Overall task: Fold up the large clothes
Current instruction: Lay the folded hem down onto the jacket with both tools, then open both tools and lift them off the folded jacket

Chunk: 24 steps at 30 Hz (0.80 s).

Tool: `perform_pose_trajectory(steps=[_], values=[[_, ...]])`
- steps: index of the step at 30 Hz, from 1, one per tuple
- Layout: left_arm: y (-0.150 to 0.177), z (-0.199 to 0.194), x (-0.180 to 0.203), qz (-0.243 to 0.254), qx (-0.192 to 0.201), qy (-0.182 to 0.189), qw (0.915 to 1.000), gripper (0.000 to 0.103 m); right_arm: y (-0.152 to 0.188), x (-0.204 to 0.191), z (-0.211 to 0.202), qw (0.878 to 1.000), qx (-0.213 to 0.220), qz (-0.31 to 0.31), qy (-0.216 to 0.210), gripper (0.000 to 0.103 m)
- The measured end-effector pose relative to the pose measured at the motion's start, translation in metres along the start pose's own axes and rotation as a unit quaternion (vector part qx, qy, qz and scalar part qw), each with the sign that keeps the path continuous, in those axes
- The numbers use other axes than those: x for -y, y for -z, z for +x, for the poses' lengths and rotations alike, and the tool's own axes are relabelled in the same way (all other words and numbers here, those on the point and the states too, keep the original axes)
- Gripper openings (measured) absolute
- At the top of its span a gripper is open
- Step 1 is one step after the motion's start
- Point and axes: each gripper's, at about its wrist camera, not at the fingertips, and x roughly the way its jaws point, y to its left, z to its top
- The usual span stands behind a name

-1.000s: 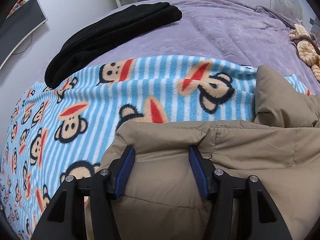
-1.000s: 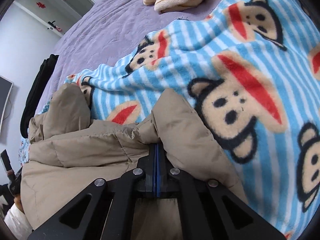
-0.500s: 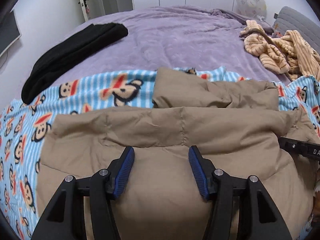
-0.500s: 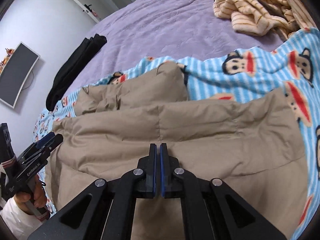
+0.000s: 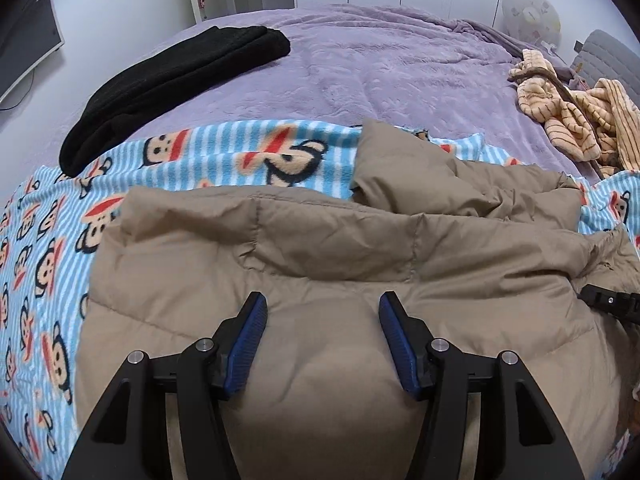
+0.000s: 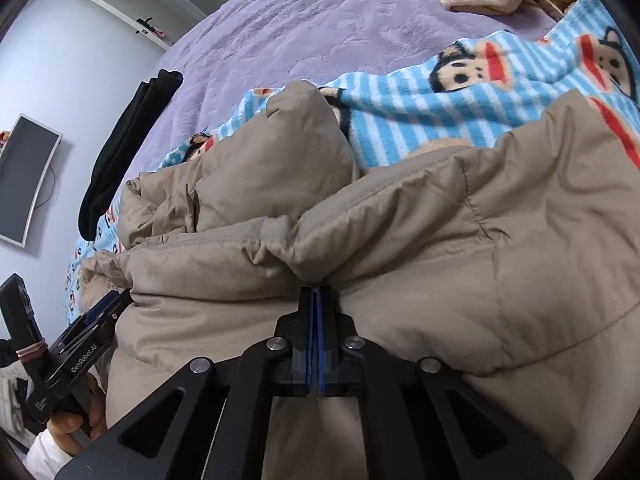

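A tan puffer jacket [image 5: 328, 264] lies bunched on a blue striped monkey-print blanket [image 5: 224, 156] on the bed. It also shows in the right wrist view [image 6: 440, 248]. My left gripper [image 5: 322, 312] is open, its blue pads above the jacket's near part, nothing between them. My right gripper [image 6: 316, 292] is shut, pinching a fold of the jacket's fabric near its middle seam. A folded sleeve or hood [image 6: 280, 152] lies on top at the far side. The left gripper [image 6: 100, 312] shows at the lower left of the right wrist view.
A purple bedspread [image 5: 360, 64] covers the bed. A black folded garment [image 5: 172, 84] lies at the far left. A striped beige garment [image 5: 576, 116] is heaped at the far right. A wall screen [image 6: 24, 184] hangs left.
The right gripper moved in and closed on a jacket fold. The left gripper stayed open and drew back over the jacket, with a small shift in view.
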Motion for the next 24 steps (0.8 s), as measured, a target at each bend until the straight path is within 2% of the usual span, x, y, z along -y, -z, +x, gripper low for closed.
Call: perform_pose_trajectory(steps=[4,8,12,17,19,21,22,23,24], values=[[0.012,-0.028,-0.022,-0.019,-0.011,0.009,0.9997,0.06,0.014,0.008,-0.034,1.0,0.01,0.0,0.012,0.004],[0.034,-0.048,-0.029,-0.013,-0.033,-0.014,0.9993,0.06,0.039,0.018,-0.063,0.999,0.017,0.026,0.004,0.005],[0.065,-0.067,-0.034,-0.017,-0.052,-0.021,0.9983,0.06,0.067,0.021,-0.085,0.998,0.02,0.054,-0.012,0.005],[0.103,-0.086,-0.04,-0.037,-0.08,-0.011,0.9961,0.06,0.109,0.018,-0.108,0.998,0.01,0.062,-0.018,0.007],[0.114,-0.091,-0.043,-0.051,-0.089,-0.006,0.9947,0.061,0.126,0.016,-0.114,0.998,0.002,0.065,-0.014,0.01],[0.122,-0.094,-0.048,-0.066,-0.098,-0.004,0.993,0.079,0.144,0.018,-0.118,0.997,-0.009,0.077,-0.013,0.016],[0.126,-0.096,-0.05,-0.072,-0.095,-0.007,0.9929,0.098,0.153,0.02,-0.119,0.996,-0.014,0.085,-0.014,0.024],[0.128,-0.101,-0.051,-0.078,-0.084,-0.012,0.9933,0.1,0.159,0.021,-0.119,0.996,-0.018,0.092,-0.012,0.03],[0.13,-0.104,-0.052,-0.078,-0.078,-0.015,0.9938,0.1,0.165,0.023,-0.12,0.995,-0.021,0.1,-0.008,0.044]])
